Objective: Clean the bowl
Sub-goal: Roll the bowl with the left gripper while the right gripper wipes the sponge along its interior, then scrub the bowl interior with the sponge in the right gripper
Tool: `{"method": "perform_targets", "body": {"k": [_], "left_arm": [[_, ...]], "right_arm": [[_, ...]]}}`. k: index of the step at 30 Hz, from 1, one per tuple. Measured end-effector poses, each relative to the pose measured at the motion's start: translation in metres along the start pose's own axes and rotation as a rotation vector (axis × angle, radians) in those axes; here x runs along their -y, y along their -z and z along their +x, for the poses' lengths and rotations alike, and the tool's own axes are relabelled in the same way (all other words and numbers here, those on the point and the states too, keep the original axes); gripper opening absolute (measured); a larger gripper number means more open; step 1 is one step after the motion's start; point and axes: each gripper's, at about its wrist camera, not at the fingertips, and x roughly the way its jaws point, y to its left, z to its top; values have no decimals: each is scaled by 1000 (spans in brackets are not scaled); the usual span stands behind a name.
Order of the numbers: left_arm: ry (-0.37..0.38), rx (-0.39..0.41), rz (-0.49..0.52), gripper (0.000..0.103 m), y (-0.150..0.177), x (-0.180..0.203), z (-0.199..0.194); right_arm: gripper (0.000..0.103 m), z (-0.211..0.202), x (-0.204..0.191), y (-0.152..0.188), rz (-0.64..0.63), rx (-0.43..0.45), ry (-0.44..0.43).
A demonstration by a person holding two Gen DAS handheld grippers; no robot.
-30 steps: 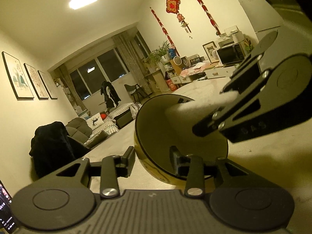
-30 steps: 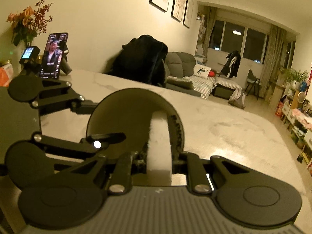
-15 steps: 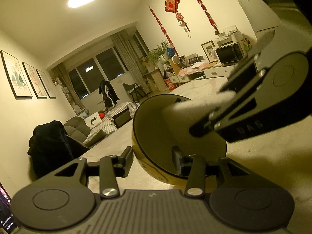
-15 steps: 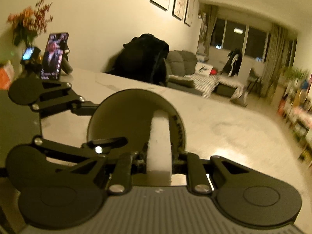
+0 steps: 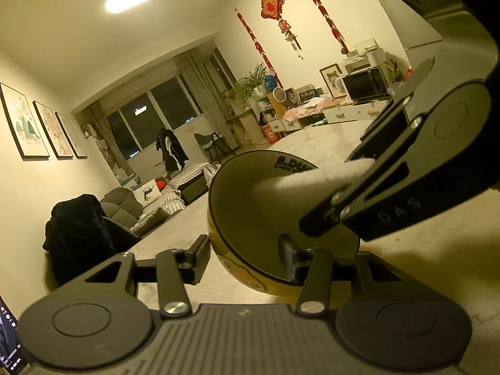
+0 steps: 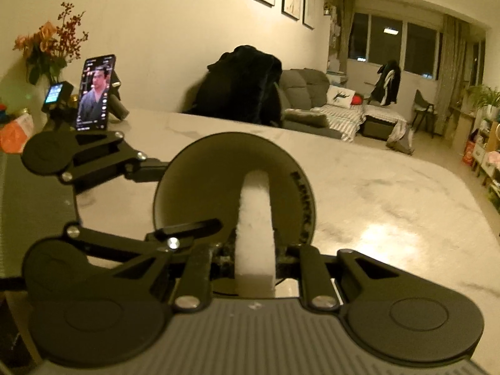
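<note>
Marble table (image 6: pixel 390 193) holds the tipped bowl (image 5: pixel 250 206). Right gripper (image 6: pixel 254 259) squeezes a white sponge (image 6: pixel 254 218) inside it, mid-wipe. Left gripper (image 5: pixel 242 254) fingers, just opening, sit loosely around the rim.

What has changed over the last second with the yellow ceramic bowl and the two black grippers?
The left gripper has just been opening its jaws. The near rim of the yellow ceramic bowl sits between them, and the outer finger now looks just clear of its wall. Unchanged: the bowl still tilts on the white marble table, and the right gripper stays shut on the white sponge block inside it.
</note>
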Motion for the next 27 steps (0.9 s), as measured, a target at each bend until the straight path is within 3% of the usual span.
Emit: {"method": "perform_targets", "body": {"k": [4, 10, 15, 18, 21, 24, 25, 27], "left_arm": [[-5, -10, 1, 49, 0, 1, 1], [-5, -13, 2, 50, -1, 1, 1], [-3, -24, -40, 51, -1, -7, 5], [8, -58, -117, 50, -4, -12, 8], [16, -132, -255, 44, -7, -21, 13], [39, -187, -403, 41, -8, -31, 15], [68, -219, -499, 40, -6, -39, 19], [103, -243, -617, 32, -3, -48, 22]], "right_arm": [[18, -2, -6, -3, -62, 18, 52], [18, -2, -24, -1, -262, 21, 163], [18, 3, -23, 4, -252, -7, 154], [18, 2, -20, 5, -235, -9, 147], [18, 0, -16, 6, -203, -3, 130], [18, -4, -12, 5, -161, 4, 109], [18, -4, -9, 4, -139, 6, 101], [18, -4, -7, 4, -118, -5, 82]]}}
